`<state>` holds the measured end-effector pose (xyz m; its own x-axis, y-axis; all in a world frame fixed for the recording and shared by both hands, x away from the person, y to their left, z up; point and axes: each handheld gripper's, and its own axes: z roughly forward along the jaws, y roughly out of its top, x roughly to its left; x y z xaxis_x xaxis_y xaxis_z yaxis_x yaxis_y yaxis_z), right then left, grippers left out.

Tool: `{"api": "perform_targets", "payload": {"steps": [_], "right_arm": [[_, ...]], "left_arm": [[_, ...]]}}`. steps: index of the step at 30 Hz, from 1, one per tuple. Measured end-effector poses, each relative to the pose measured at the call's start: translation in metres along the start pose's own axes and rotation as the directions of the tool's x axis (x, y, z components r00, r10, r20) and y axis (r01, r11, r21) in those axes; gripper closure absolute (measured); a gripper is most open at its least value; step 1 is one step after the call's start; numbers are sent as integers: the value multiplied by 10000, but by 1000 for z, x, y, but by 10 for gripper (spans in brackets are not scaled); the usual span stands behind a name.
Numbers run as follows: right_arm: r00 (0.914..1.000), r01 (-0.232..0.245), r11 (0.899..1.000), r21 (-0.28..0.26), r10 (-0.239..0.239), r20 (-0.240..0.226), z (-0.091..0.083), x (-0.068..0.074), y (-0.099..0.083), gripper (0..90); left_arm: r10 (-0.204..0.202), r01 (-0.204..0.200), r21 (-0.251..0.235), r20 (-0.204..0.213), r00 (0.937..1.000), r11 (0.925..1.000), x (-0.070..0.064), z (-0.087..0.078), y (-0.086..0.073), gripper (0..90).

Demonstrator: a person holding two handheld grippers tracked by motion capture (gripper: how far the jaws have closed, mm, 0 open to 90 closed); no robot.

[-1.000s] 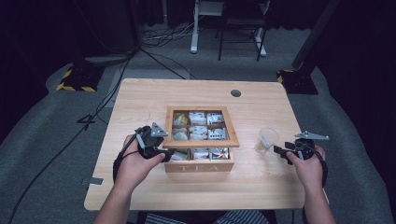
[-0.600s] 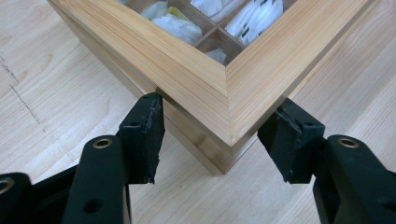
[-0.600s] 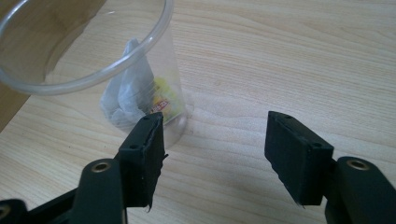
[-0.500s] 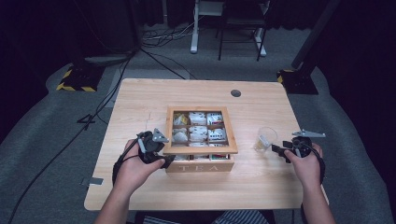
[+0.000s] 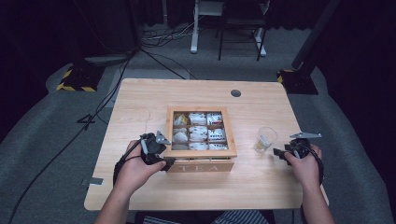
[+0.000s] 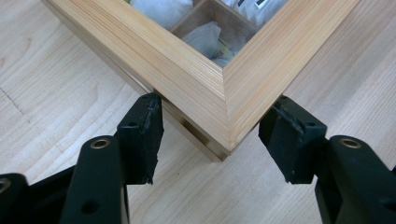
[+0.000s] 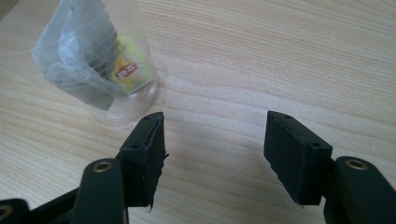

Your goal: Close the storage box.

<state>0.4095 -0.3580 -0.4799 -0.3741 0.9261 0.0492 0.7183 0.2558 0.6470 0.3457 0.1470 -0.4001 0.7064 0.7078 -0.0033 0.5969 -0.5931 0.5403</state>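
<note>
Care at the near corner of the pale wooden tea box with its glazed, framed lid point(image 6: 224, 88) seems the point: the left gripper point(image 6: 210, 140), jaws wide, straddles that corner and should settle on the lid's edge, not the base. The right gripper point(image 7: 212, 149) hangs wide and empty, the clear plastic cup holding a tea bag point(image 7: 100, 65) just beyond its left jaw. The high view alone shows the box mid-bench point(image 5: 140, 107), sachets in its compartments.

A wooden table point(image 5: 140, 107) carries a tea box point(image 5: 201, 165) and a cup point(image 5: 266, 138).

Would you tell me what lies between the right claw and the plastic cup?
Nothing but bare table: the right gripper view shows the right claw just short of the cup.
</note>
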Motion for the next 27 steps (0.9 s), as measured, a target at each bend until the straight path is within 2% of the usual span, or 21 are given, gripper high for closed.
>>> {"api": "perform_targets", "payload": {"steps": [8,27], "right_arm": [[9998,-205,9998,-28,205,29,4,-4,-5,382],[9997,-198,9998,-91,199,118,5,-5,-6,373]], "left_arm": [[89,-89,257,6,10000,9996,-1,3,0,407],[89,-102,858,160,9998,9963,-1,10,-1,403]]}}
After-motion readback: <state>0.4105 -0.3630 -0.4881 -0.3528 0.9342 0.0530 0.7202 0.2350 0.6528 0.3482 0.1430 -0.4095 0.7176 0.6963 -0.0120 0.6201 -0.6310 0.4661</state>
